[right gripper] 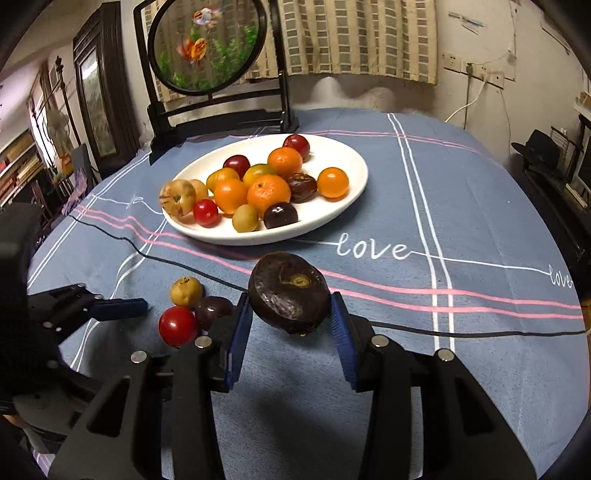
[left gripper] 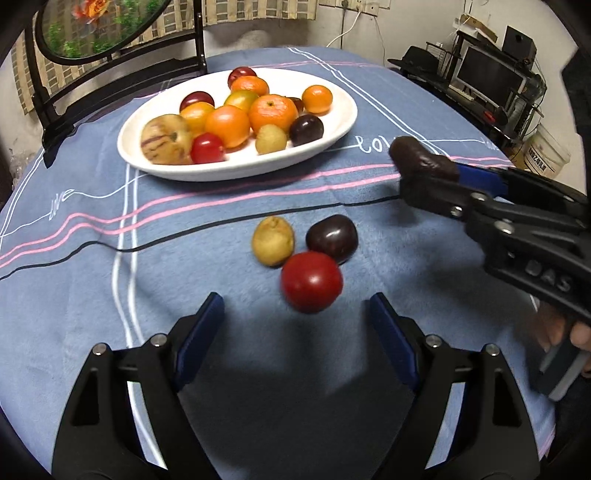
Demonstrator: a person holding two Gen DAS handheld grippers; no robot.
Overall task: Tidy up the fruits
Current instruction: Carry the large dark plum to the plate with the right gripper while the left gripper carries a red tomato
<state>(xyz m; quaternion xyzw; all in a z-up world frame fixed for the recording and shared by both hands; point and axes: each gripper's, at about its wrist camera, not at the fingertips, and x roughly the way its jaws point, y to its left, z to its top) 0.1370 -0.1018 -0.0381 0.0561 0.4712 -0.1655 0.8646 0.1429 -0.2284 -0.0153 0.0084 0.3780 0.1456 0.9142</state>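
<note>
A white oval plate [left gripper: 332,138] [right gripper: 354,184] holds several oranges, plums and other fruits at the far side of the table. Three loose fruits lie on the blue cloth: a red one [left gripper: 311,281] [right gripper: 177,326], a dark plum [left gripper: 331,238] [right gripper: 214,310] and a yellowish one [left gripper: 272,240] [right gripper: 185,291]. My left gripper [left gripper: 295,325] [right gripper: 122,308] is open, just short of the red fruit. My right gripper [right gripper: 291,317] [left gripper: 417,166] is shut on a dark brown wrinkled fruit [right gripper: 290,297] [left gripper: 421,158], held above the cloth right of the plate.
A round fish-painting screen on a black stand [right gripper: 208,44] [left gripper: 96,29] stands behind the plate. The blue striped tablecloth [right gripper: 443,221] covers the table. Shelves, a monitor [left gripper: 487,75] and a white bucket [left gripper: 546,151] are off the table's right side.
</note>
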